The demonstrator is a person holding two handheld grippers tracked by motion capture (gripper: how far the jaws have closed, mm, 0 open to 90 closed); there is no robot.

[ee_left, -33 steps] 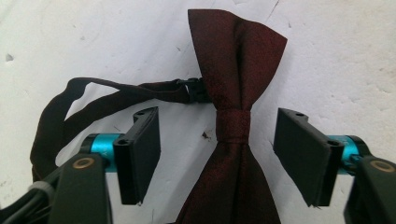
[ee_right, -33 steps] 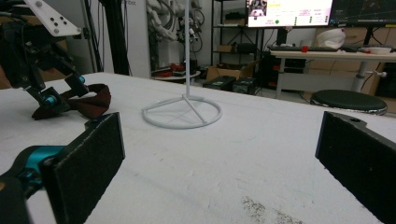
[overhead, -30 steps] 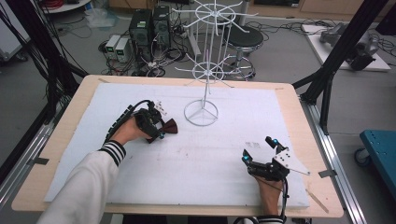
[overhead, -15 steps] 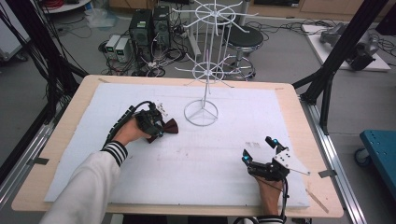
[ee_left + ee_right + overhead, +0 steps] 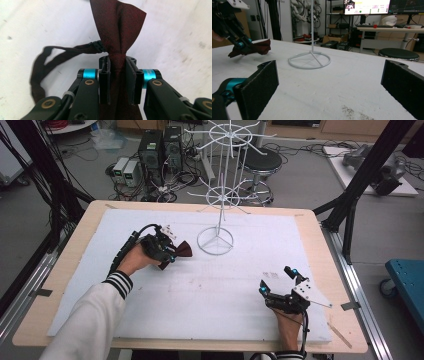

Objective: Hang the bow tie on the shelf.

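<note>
A dark red bow tie (image 5: 182,250) (image 5: 118,30) is pinched at its knot by my left gripper (image 5: 171,254) (image 5: 117,75), which is shut on it just above the white mat, left of the stand. Its strap (image 5: 45,67) loops off to the left in the left gripper view. The white wire stand (image 5: 216,240) (image 5: 309,60) rises from a ring base at the middle back of the mat. My right gripper (image 5: 278,281) (image 5: 329,85) rests near the front right with its jaws wide apart and nothing between them. The right gripper view shows the bow tie (image 5: 260,47) held off the table.
A white mat (image 5: 210,295) covers most of the wooden table (image 5: 330,250). Small dark specks (image 5: 270,275) mark the mat near the right gripper. Beyond the far edge stand computer boxes (image 5: 159,147), cables and a stool (image 5: 260,160). Black frame posts flank the table.
The left gripper and the bow tie have shifted slightly toward the stand. The right gripper has stayed still.
</note>
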